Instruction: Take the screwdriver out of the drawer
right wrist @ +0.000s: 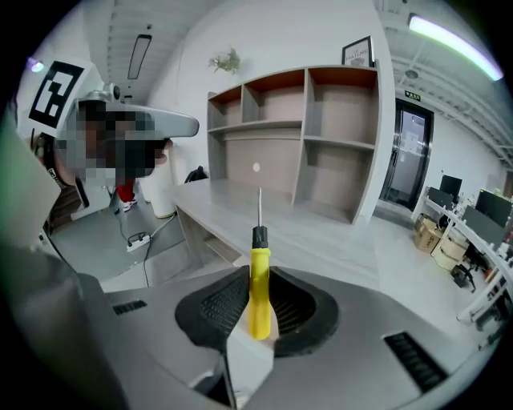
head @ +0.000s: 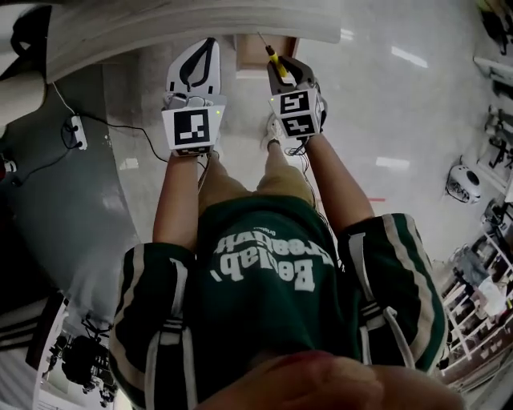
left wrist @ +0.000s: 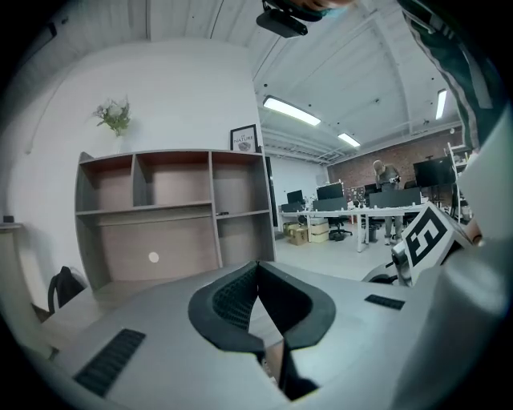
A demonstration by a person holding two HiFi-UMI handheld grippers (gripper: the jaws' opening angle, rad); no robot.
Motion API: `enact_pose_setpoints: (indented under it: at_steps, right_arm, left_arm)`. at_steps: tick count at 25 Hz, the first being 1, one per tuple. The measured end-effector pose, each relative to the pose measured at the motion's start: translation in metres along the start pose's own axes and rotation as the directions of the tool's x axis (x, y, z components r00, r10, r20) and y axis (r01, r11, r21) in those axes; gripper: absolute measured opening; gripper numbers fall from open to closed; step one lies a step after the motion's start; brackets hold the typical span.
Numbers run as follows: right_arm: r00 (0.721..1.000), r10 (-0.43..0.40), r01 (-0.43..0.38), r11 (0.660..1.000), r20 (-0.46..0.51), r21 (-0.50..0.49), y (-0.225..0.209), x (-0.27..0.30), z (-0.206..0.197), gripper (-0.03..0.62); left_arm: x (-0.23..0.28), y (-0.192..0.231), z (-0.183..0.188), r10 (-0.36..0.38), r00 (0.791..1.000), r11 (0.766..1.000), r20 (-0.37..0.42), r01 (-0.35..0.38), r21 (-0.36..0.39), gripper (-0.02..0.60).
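Note:
My right gripper (right wrist: pixel 258 280) is shut on a screwdriver (right wrist: pixel 259 298) with a yellow handle. Its black collar and thin metal shaft stick up past the jaws. In the head view the right gripper (head: pixel 284 72) is held up in front of the person, and the screwdriver (head: pixel 275 60) points away toward the desk. A brown wooden drawer (head: pixel 255 54) shows under the desk edge just beyond both grippers. My left gripper (head: pixel 207 48) is level with the right one. In its own view the left gripper (left wrist: pixel 256 266) has its jaws together with nothing between them.
A white desk (head: pixel 200 24) curves across the top of the head view, and the desk (right wrist: pixel 272 220) runs ahead in the right gripper view. A shelf unit (left wrist: pixel 172 208) stands on it against the wall. A power strip (head: pixel 76 132) and cable lie on the floor at left.

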State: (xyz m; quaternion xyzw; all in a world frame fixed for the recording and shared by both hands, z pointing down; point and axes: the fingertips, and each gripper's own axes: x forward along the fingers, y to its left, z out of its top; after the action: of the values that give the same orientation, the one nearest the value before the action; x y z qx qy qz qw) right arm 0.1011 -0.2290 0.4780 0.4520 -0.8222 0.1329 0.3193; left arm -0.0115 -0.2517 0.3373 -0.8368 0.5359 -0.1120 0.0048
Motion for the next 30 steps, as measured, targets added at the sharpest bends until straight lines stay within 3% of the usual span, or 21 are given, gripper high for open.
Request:
enact_pose_setpoints:
  at_steps: [9,16,30]
  right_arm:
    - [0.994,0.006,-0.008,1.000,0.107,0.020,0.009,-0.075,0.080,0.092]
    - [0.979,-0.023,0.014,0.999,0.202,0.047,0.001,-0.117,0.130,0.092]
    - [0.899,-0.120,0.082,0.991,0.422,0.107,-0.008,-0.192,0.223,0.092]
  left_arm:
    - [-0.032,0.010,0.076,0.023,1.000,1.000,-0.002,-0.023,0.001,0.018]
    - [-0.045,0.011,0.126,-0.023,0.997,0.996,0.069,0.016,0.091,0.018]
    - [-0.066,0.016,0.193,-0.056,0.984,0.995,0.170,0.040,0.094,0.018]
